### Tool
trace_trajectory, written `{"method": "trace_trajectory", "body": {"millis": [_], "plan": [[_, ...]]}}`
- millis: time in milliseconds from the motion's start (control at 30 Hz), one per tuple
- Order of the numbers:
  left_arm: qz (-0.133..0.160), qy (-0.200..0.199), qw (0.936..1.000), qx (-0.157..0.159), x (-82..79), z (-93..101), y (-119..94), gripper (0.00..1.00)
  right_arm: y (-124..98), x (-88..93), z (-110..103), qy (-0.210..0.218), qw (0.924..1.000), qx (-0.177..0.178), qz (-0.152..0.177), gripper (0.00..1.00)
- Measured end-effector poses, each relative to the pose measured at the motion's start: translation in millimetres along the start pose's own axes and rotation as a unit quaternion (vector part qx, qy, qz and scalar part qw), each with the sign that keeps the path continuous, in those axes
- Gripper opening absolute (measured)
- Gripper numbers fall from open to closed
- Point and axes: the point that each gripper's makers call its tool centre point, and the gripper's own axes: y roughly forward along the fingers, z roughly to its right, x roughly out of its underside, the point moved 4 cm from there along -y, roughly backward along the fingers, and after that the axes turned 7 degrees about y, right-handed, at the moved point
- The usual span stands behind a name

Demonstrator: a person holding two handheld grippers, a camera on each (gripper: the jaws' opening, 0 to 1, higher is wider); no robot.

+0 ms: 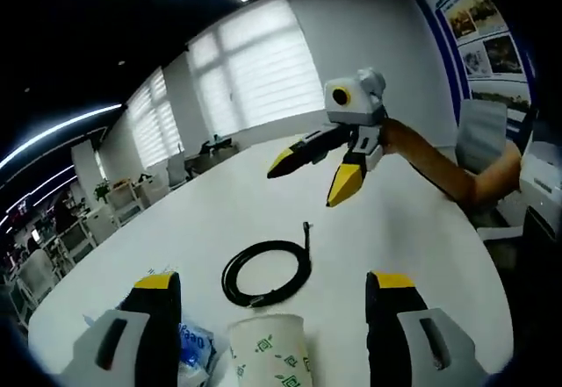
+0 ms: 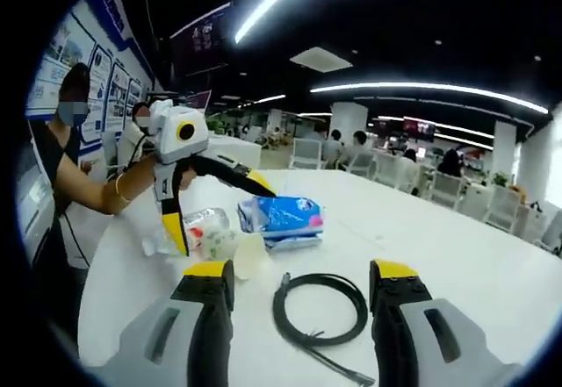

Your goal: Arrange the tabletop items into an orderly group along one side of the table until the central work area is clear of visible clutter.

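While both your grippers hang released, the cable (image 2: 319,309) lies coiled between the right gripper's (image 2: 303,282) jaws, and the cup (image 1: 270,349) sits between the left gripper's (image 1: 272,286).

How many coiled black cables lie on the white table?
1. The coiled black cable lies flat on the white table, ahead of both grippers, beside the paper cup.
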Motion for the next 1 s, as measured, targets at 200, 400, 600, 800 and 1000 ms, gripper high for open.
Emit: {"method": "trace_trajectory", "body": {"millis": [200,400,600,800,1000], "plan": [[-0.004,-0.031,0.9992,0.023,-7.8,-10.5,21,0.80,0,8.1,6,0.005,0.9999,0.006,-0.009,0.61],[-0.031,-0.030,0.9972,0.061,-6.4,-5.0,41,0.79,-2,18.2,10,0.012,0.9997,0.008,-0.021,0.61],[-0.062,-0.030,0.9942,0.082,7.3,-3.6,55,0.78,1,25.1,12,0.016,0.9992,0.009,-0.034,0.62],[-0.081,-0.048,0.9914,0.091,14.0,-9.5,66,0.78,6,36.3,14,0.012,0.9980,0.016,-0.059,0.61],[-0.108,-0.058,0.9863,0.110,22.9,-19.4,73,0.76,14,50.8,15,-0.003,0.9954,0.029,-0.091,0.60]]}}
